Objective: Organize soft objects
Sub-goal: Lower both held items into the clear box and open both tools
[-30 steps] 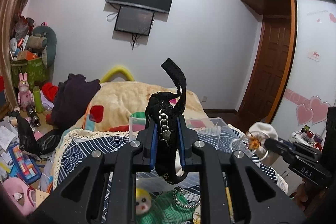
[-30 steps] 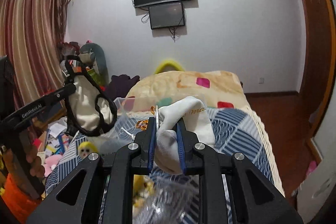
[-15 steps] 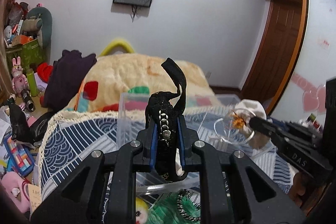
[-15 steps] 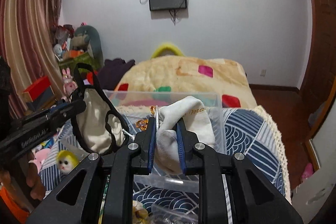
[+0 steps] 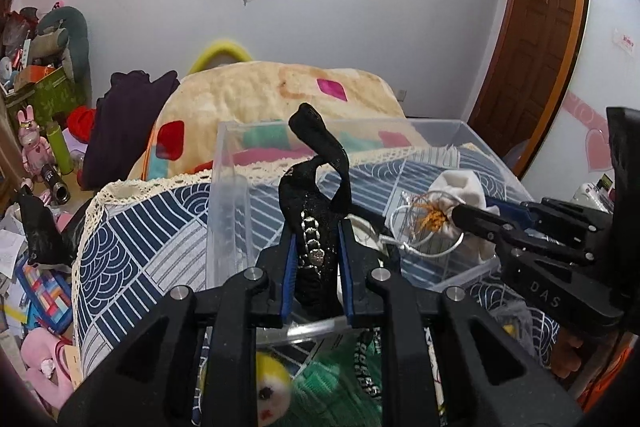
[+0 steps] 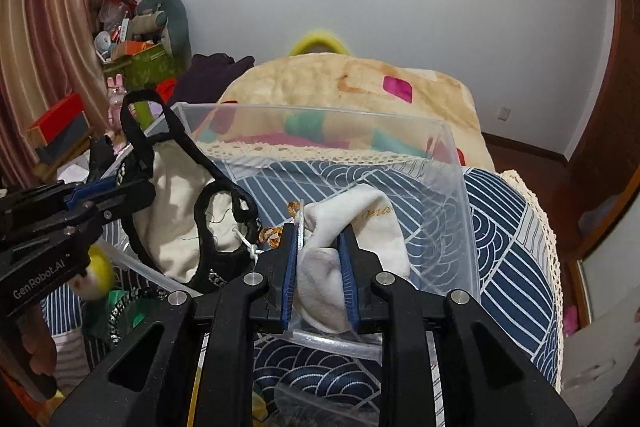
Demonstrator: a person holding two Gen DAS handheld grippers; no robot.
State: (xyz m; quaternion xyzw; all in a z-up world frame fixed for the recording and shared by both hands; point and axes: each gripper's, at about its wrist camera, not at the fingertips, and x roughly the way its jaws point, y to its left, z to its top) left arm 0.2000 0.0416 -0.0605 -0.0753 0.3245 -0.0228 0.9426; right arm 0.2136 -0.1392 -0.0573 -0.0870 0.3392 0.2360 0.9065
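Note:
My left gripper (image 5: 317, 227) is shut on a black-trimmed cream cloth bag (image 6: 180, 215) with a studded black strap (image 5: 320, 195); it holds the bag over the clear plastic bin (image 5: 230, 203). My right gripper (image 6: 318, 231) is shut on a white sock (image 6: 360, 227) and holds it over the same bin (image 6: 460, 195). The sock also shows in the left wrist view (image 5: 460, 187), next to a bit of orange and white string (image 5: 430, 217). The left gripper shows in the right wrist view (image 6: 116, 193).
The bin sits on a bed with a blue-and-white patterned cover (image 5: 140, 239) and a yellow blanket (image 5: 260, 95). A yellow-haired doll (image 5: 272, 387) and green cloth (image 5: 332, 399) lie in front of the bin. Clutter and toys (image 5: 36, 155) fill the left side.
Both grippers have come down and forward with their loads, from above the bed to over the open bin. The bin now fills the middle of both views.

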